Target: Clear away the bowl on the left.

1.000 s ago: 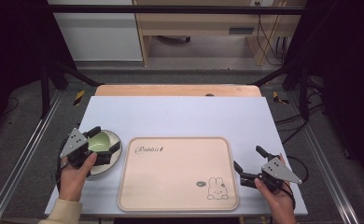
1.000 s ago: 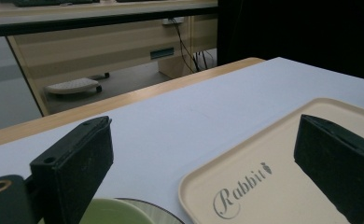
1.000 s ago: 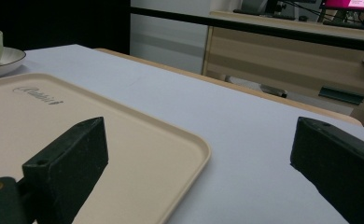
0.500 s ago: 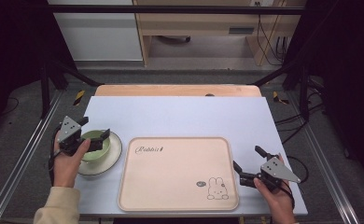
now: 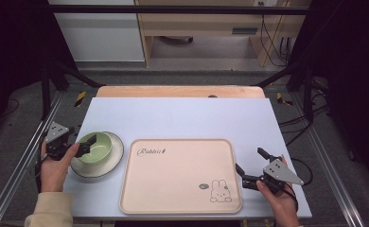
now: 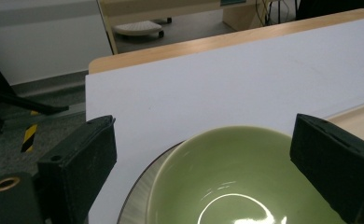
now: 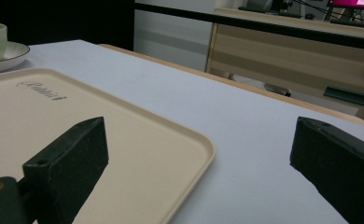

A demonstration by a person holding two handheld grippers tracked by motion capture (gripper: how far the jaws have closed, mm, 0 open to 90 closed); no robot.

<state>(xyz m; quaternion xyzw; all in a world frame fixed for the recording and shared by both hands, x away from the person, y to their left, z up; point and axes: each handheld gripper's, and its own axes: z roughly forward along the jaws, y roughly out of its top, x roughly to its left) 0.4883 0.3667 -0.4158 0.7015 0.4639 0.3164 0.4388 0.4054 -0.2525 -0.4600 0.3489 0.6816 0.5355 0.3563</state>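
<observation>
High view and both gripper views. The green bowl [image 5: 96, 146] stands on a white plate [image 5: 112, 158] at the left of the pale table [image 5: 182, 118], just beside the beige tray [image 5: 178, 179]. The left gripper [image 5: 87, 145] hangs at the bowl's left rim with its jaws spread wide, one to each side of the bowl and gripping nothing; whether a pad touches the rim cannot be told. In the left gripper view the bowl [image 6: 236, 177] is cut off by the lower edge, and the plate [image 6: 138, 205] shows as a thin sliver. The right gripper [image 5: 250, 166] sits at the tray's right edge, jaws apart and empty. The tray carries a small rabbit drawing [image 5: 219, 191] and a script word (too fine to read with certainty). Behind the table lie grey floor, a wooden bench [image 5: 201, 28] and cables, with dark frame bars at both sides
</observation>
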